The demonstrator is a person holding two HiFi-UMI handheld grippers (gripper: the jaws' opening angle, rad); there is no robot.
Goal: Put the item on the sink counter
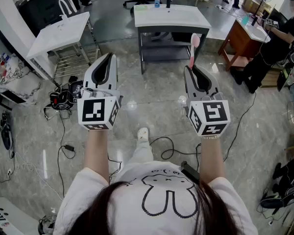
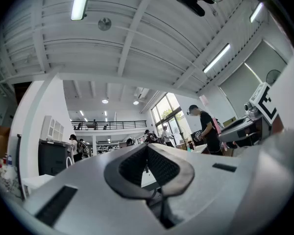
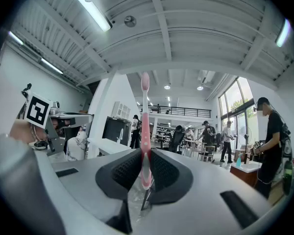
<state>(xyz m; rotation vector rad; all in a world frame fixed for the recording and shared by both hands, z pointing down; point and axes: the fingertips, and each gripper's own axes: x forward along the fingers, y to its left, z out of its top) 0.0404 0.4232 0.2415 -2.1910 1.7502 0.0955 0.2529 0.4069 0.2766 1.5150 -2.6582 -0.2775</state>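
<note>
A pink toothbrush (image 1: 193,50) stands upright between the jaws of my right gripper (image 1: 190,71), its head pointing up and away. In the right gripper view the toothbrush (image 3: 145,126) is pinched between the dark pads (image 3: 125,173), so the right gripper (image 3: 145,153) is shut on it. My left gripper (image 1: 104,58) is held out level with it on the left; its jaws meet with nothing between them, as the left gripper view (image 2: 147,148) shows. A white sink counter (image 1: 169,16) on a grey frame stands ahead across the marble floor, beyond both grippers.
Another white sink counter (image 1: 59,31) with a tap stands at the far left, and a wooden vanity (image 1: 242,35) at the right with a person (image 1: 277,43) in black beside it. Cables and gear (image 1: 63,99) lie on the floor at left. Small bottles (image 1: 157,3) sit on the middle counter's back edge.
</note>
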